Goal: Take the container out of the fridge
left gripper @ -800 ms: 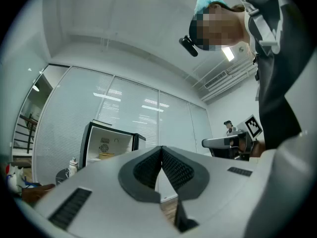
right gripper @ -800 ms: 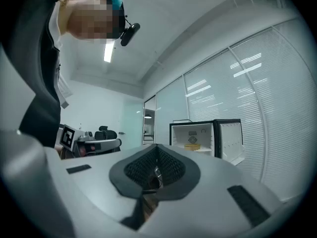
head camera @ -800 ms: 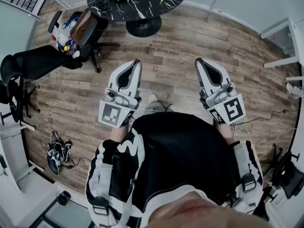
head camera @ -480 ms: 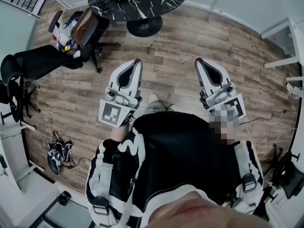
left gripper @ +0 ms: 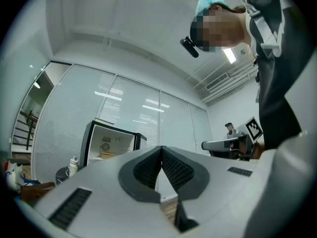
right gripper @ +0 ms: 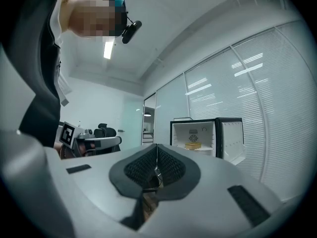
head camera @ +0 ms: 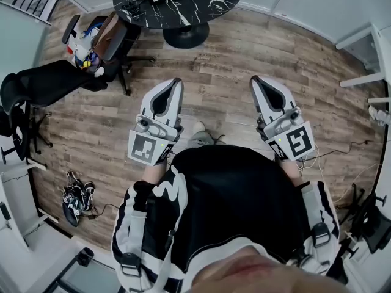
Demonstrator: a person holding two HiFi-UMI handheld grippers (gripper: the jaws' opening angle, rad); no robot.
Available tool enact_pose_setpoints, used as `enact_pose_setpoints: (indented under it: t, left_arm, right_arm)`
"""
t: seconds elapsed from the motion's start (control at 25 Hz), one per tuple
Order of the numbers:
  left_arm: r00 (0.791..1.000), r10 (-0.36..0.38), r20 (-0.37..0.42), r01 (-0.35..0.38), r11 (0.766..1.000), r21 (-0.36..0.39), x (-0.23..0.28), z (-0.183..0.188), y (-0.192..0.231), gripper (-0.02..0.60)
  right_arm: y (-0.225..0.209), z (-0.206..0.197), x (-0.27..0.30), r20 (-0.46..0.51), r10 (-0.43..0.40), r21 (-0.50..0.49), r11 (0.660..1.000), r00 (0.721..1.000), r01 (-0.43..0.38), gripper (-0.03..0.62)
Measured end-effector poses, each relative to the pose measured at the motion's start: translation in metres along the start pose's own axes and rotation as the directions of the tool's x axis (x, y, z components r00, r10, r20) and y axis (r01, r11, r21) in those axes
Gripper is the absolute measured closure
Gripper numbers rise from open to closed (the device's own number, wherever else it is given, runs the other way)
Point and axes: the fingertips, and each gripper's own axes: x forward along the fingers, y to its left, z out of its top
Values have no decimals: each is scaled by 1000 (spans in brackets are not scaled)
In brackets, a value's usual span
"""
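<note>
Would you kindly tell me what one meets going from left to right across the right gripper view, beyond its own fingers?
left gripper → doorway → fridge, with the container on its shelf → open fridge door → window blinds

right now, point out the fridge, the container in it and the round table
fridge (right gripper: 182, 133), right gripper view, bare inner back wall
container (right gripper: 192, 145), right gripper view, its yellowish side
round table (head camera: 183, 8), head view, bare black marbled top
</note>
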Motion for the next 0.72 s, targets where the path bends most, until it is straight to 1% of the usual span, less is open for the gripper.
enact_pose_setpoints:
  t: [0.12, 0.24, 0.48, 0.72]
  left_arm:
    - [1000, -7, 0, 7, 1000, -5, 2, -2, 6, 580]
    - [1000, -16, 0, 16, 1000, -5, 2, -3, 14, 580]
    - [1000, -25, 6, 25, 1000, -11, 8, -4, 44, 580]
    - [998, -60, 9, 60, 998, 0, 17, -2, 63, 579]
  right_arm:
    - [6, 0, 10, 12, 22, 4, 1000, 1000, -22, 583]
    - [10, 2, 20, 28, 24, 5, 1000, 999, -25, 582]
    - [7, -1, 45, 17, 5, 7, 1000, 1000, -5, 582]
    - [0, 4, 65, 34, -29, 21, 999, 999, 28, 582]
